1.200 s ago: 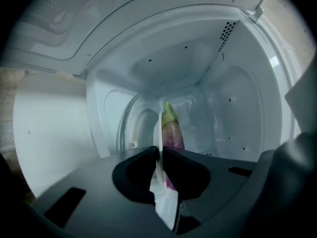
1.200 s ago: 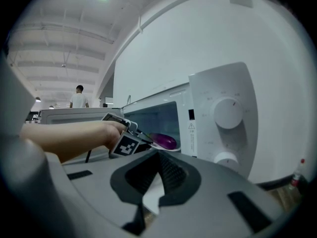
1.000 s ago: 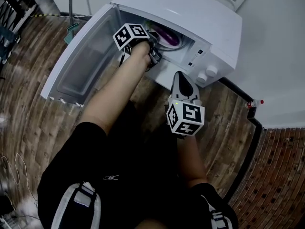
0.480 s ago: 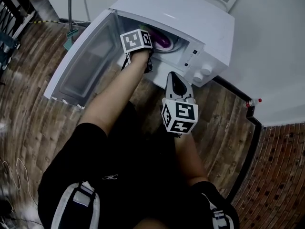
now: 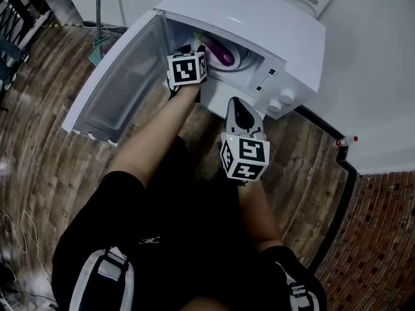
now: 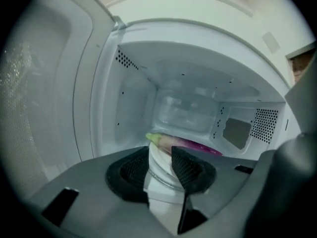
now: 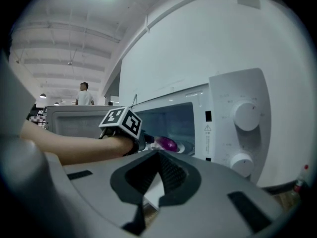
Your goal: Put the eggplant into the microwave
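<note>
I read my left gripper (image 6: 161, 157) fingers (image 6: 190, 170) opening, nothing pinched; just beyond them the eggplant (image 6: 188, 144) lies on the plate (image 7: 182, 148) inside the microwave (image 5: 259, 18). My right gripper (image 7: 158, 155) fingers meet, empty, outside near the knobs (image 7: 246, 115).

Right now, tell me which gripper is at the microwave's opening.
The left gripper: fingers opening, empty, at the microwave's mouth near the eggplant. The right gripper hangs outside, fingers together.
</note>
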